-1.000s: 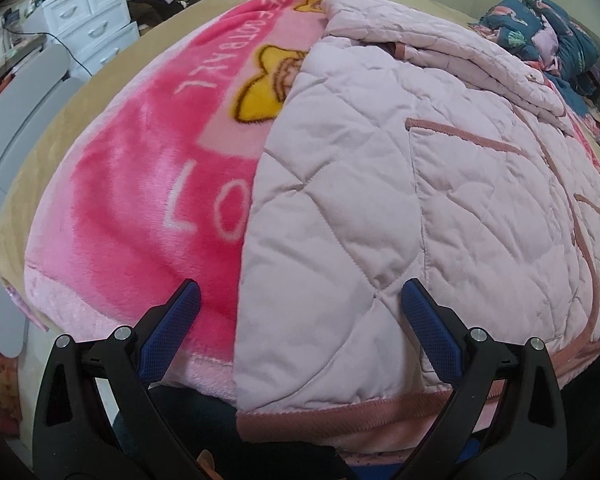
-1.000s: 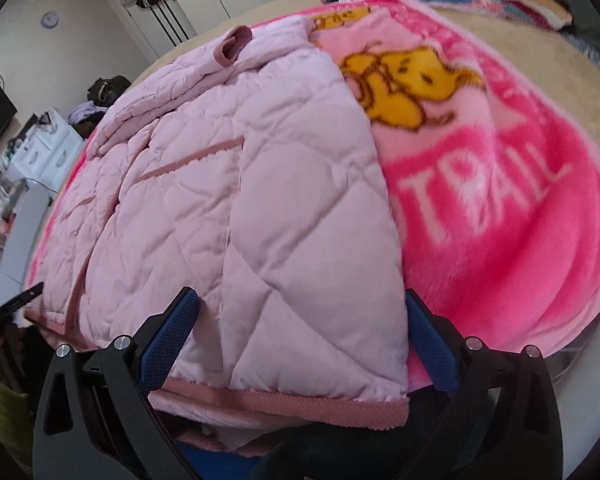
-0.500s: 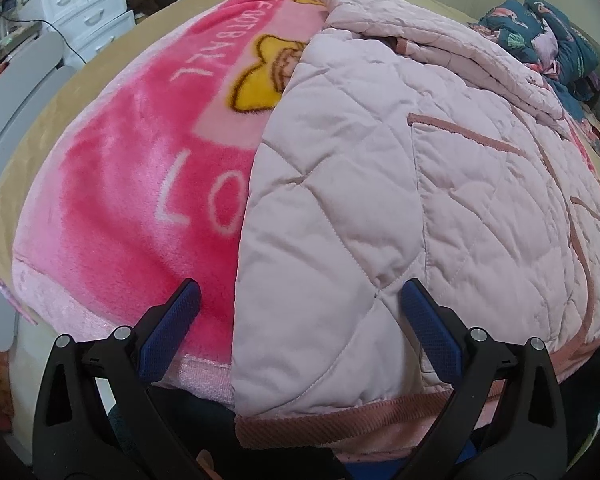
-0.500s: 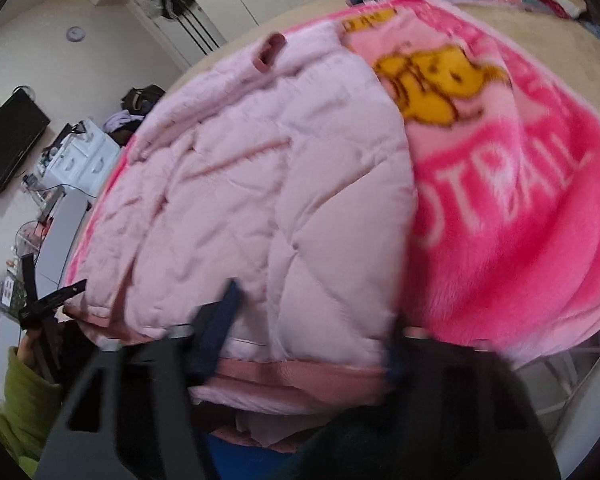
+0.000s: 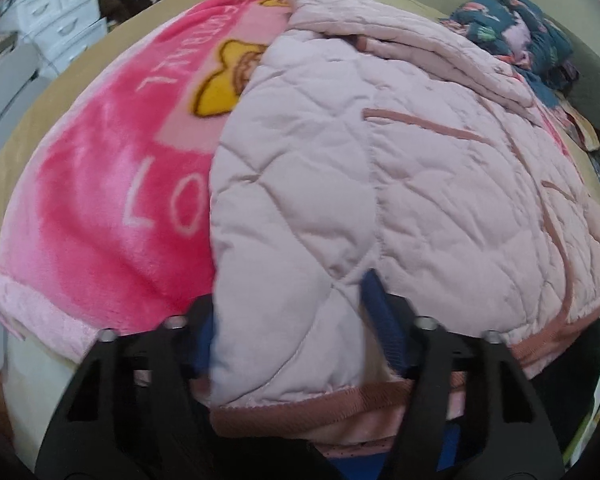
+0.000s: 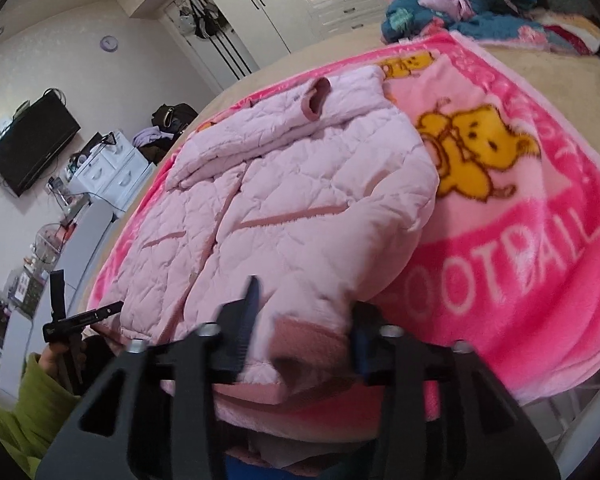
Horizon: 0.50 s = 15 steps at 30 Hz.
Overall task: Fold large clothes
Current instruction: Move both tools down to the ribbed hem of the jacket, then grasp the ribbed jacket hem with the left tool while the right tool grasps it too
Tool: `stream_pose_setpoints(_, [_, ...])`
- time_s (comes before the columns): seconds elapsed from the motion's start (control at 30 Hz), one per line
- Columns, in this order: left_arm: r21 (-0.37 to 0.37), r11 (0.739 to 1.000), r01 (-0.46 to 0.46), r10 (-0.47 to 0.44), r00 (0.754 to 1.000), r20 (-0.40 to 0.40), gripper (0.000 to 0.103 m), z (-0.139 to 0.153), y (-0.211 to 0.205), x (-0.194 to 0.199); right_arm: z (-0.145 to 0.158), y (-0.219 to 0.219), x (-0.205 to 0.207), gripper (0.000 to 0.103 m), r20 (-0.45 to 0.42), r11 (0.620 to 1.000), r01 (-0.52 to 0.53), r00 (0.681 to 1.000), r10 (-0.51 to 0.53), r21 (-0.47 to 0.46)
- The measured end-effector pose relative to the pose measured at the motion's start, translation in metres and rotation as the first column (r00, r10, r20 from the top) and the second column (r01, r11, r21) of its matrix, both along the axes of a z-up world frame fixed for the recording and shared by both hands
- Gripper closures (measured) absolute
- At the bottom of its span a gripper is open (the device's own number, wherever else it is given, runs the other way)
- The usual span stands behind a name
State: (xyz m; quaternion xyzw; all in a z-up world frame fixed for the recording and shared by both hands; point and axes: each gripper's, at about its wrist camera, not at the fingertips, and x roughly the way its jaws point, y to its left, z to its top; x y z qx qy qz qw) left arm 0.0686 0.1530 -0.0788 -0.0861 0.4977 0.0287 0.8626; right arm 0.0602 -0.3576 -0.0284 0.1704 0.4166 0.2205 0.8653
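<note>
Readable text: the pink blanket [image 6: 540, 280] under the coat shows "FOOTBALL" in white letters in your right wrist view. In the left wrist view the same word appears upside down above "LO", the rest hidden by the coat. A yellow cartoon bear [image 6: 480, 152] is printed between them. No brand label readable on the coat.

The pink quilted coat [image 5: 400, 184] lies flat on the blanket on the bed [image 6: 540, 68], sleeves folded across the top and hem at the near edge by you.

Versus a second ago: both your grippers stood wide, straddling the hem corners without contact. Now both have fabric in them. Your right view has tipped up, showing more wardrobe and wall, and its hem corner is bunched and lifted off the blanket.

Left gripper [image 5: 292, 320]: jaws closing, and the coat's left hem corner is between them. The right blue pad [image 5: 376, 320] presses into the quilting; the left one is mostly hidden by fabric. It points steeply down at the bed edge.

Right gripper [image 6: 300, 332]: jaws easing open slightly, yet the pads bear on the bunched right hem corner, ribbed trim bulging between them. It is pitched down less steeply than the left.

Your left hand [image 6: 60, 356], in a green sleeve [image 6: 28, 412], shows at the right view's lower left.
</note>
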Motion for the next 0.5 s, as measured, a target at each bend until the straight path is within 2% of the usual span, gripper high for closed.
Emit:
stream_pose_setpoints(0.03, [0.004,1.000,0.004,-0.004,1.000,0.009,0.068,0.002,-0.001,-0.001,-0.005,0.000,0.001,0.045,-0.024,1.000,-0.010,1.000,0.010,0.005])
stream_pose_setpoints(0.07, [0.006,1.000,0.006,-0.006,1.000,0.024,0.077,0.005,-0.002,-0.001,-0.010,0.000,-0.001,0.044,-0.036,1.000,-0.009,0.999,0.009,-0.006])
stream_pose_setpoints(0.2, [-0.030,0.999,0.011,-0.010,0.999,0.052,0.083,0.010,0.001,-0.004,-0.032,0.000,-0.001,0.031,-0.106,0.999,-0.012,0.994,0.009,-0.035])
stream_pose_setpoints(0.33, [-0.041,0.999,0.011,-0.008,0.998,0.056,0.083,0.009,0.002,-0.003,-0.056,-0.003,0.001,0.031,-0.178,0.999,-0.002,0.984,-0.006,-0.044])
stream_pose_setpoints(0.4, [-0.051,0.999,0.010,-0.007,0.997,0.071,0.087,0.012,0.003,-0.004,-0.056,-0.002,-0.002,0.044,-0.161,0.999,-0.016,0.987,0.009,-0.042])
stream_pose_setpoints(0.47, [-0.069,0.998,0.012,-0.005,0.994,0.105,0.090,0.019,0.003,-0.004,-0.047,-0.002,-0.005,0.071,-0.113,0.998,-0.037,0.993,0.033,-0.040])
stream_pose_setpoints(0.5, [-0.070,0.997,0.014,-0.006,0.992,0.123,0.091,0.024,0.002,-0.005,-0.041,-0.004,-0.007,0.077,-0.085,0.999,-0.037,0.996,0.034,-0.030])
